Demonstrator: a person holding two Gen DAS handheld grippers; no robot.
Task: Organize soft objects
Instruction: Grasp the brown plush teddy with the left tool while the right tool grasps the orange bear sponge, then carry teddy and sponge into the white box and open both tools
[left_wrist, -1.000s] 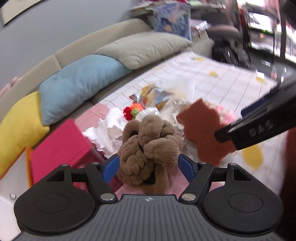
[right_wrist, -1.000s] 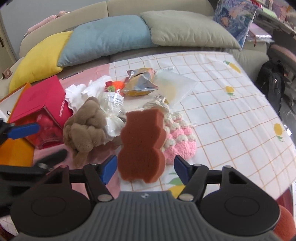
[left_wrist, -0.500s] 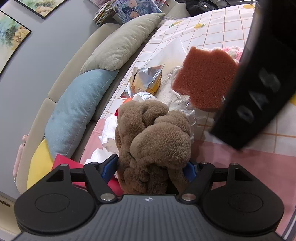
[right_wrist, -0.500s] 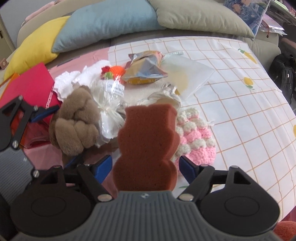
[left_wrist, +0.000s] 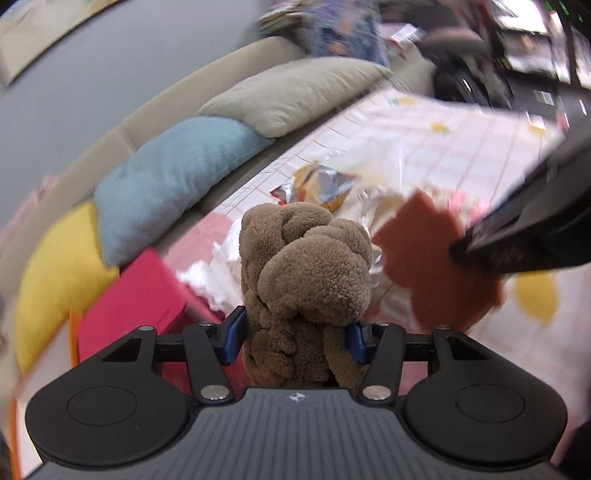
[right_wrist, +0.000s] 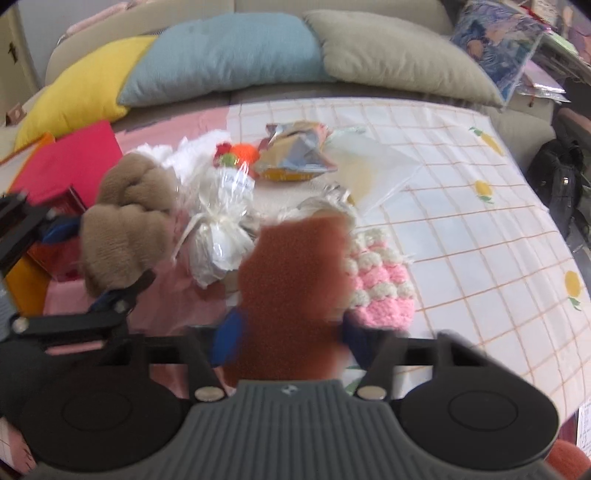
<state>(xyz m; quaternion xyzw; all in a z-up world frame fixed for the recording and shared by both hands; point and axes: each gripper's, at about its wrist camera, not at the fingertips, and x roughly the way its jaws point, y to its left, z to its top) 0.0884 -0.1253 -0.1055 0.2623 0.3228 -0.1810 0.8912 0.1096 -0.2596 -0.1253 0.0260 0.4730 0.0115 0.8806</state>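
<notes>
A brown plush toy (left_wrist: 306, 258) stands between the blue pads of my left gripper (left_wrist: 295, 336). Its jaws are closing and the pads press into the plush on both sides. A rust-brown bear-shaped sponge (right_wrist: 291, 273) stands upright between the pads of my right gripper (right_wrist: 290, 339). Those jaws are also closing and the pads touch the sponge's lower edges. In the left wrist view the sponge (left_wrist: 424, 251) hangs to the right of the plush, under the dark right gripper body. The right wrist view shows the plush (right_wrist: 125, 225) at the left.
A pink and white crocheted piece (right_wrist: 376, 284), a clear wrapped packet (right_wrist: 221, 221), a foil snack bag (right_wrist: 295, 155) and white fluffy cloth (right_wrist: 184, 155) lie on the checked cloth (right_wrist: 480, 221). A red box (right_wrist: 70, 166) sits left. Yellow, blue and beige cushions line the sofa back.
Both pairs of pads have closed in: the left onto the plush, the right onto the sponge. The left view swung away half a second ago and has come back.
</notes>
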